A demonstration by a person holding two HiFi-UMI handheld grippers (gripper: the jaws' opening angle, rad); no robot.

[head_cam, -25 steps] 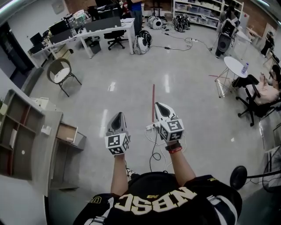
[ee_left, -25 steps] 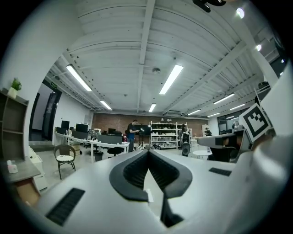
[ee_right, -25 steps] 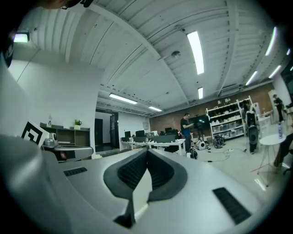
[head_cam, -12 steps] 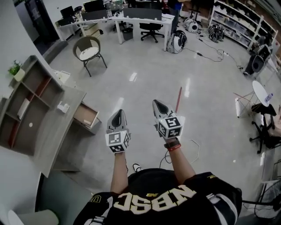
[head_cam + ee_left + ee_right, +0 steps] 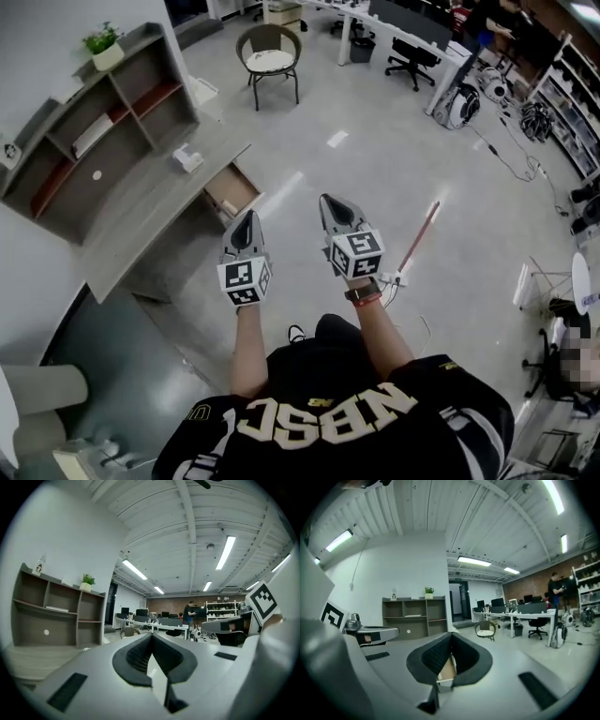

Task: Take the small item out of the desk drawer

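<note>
The grey desk [image 5: 131, 225] stands at the left of the head view, with its tan drawer [image 5: 230, 190] pulled open toward the floor. Nothing small shows inside the drawer from here. My left gripper [image 5: 246, 218] hangs just short of the drawer's front, its jaws shut and empty [image 5: 151, 635]. My right gripper [image 5: 328, 201] is held beside it on the right, farther from the desk, also shut with nothing between the pads [image 5: 451, 634]. In the right gripper view the drawer [image 5: 447, 670] shows as a tan patch behind the jaw tips.
A brown shelf unit [image 5: 94, 131] with a potted plant [image 5: 101, 39] backs the desk, and a small white object [image 5: 187, 157] lies on the desktop. A round chair [image 5: 270, 56] stands beyond. A red-and-white stick [image 5: 417, 239] and a power strip [image 5: 394, 278] lie on the floor at right.
The head view has swung left and closed in on the desk. The drawer now lies just ahead of my left gripper. Both grippers keep their side-by-side pose.
</note>
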